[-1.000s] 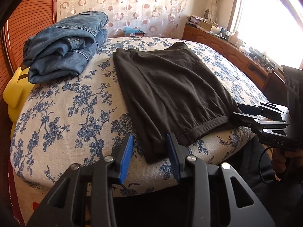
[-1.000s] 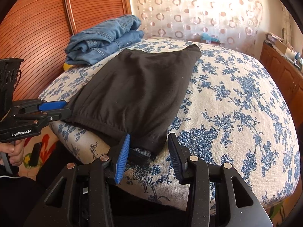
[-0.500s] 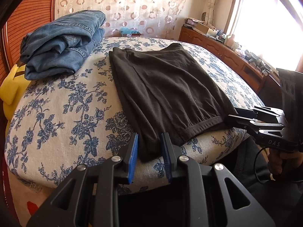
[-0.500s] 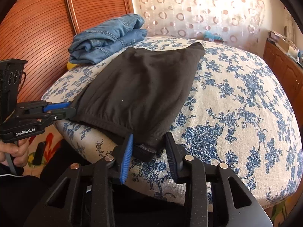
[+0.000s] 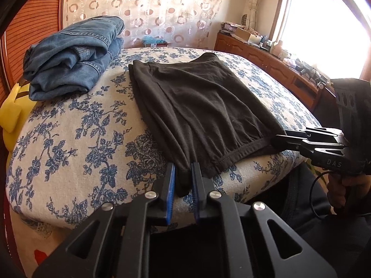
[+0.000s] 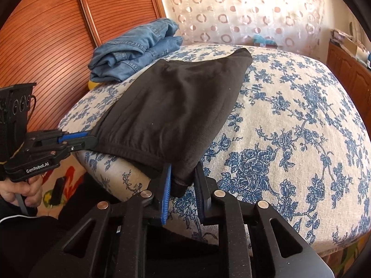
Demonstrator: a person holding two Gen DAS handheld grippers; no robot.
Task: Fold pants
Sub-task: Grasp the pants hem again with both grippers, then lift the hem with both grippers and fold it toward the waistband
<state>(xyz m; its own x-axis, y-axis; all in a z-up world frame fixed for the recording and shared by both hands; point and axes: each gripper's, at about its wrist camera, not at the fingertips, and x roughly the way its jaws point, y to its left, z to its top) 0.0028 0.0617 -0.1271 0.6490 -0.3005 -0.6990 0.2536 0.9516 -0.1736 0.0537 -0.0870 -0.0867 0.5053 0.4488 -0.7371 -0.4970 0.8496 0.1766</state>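
- The black pants (image 5: pixel 199 111) were laid flat on the flowered bed cover (image 5: pixel 76 134), already folded at least once, with the waistband at the near edge of the bed.
- The left gripper (image 5: pixel 183 183) had its jaws just closed on the near left corner of the waistband; the cloth was seen pinched between the blue pads.
- The right gripper (image 6: pixel 183 180) had also just been closing, and the near right corner of the pants was held between its fingers.
- The step in hand was judged to be the taking of both near corners, so that the waistband end could be carried over to the far end.
- To do it well, all layers of the cloth should be caught in each grip, because a lower layer left behind would spoil the fold.
- Both corners should be lifted together and kept at equal height, with the edge held lightly stretched between them, so that no crease is made.
- The cloth was soft and thin, so it would probably sag in the middle when it is raised.
- The bed surface was soft and rounded, and folded blue jeans (image 5: pixel 69 55) were lying at the far left, well apart from the pants.
- A wooden headboard (image 6: pixel 46 34) stood on the left, a patterned curtain (image 5: pixel 150 7) was at the far wall, and a bright window (image 5: pixel 324 18) with a low cabinet was on the right.
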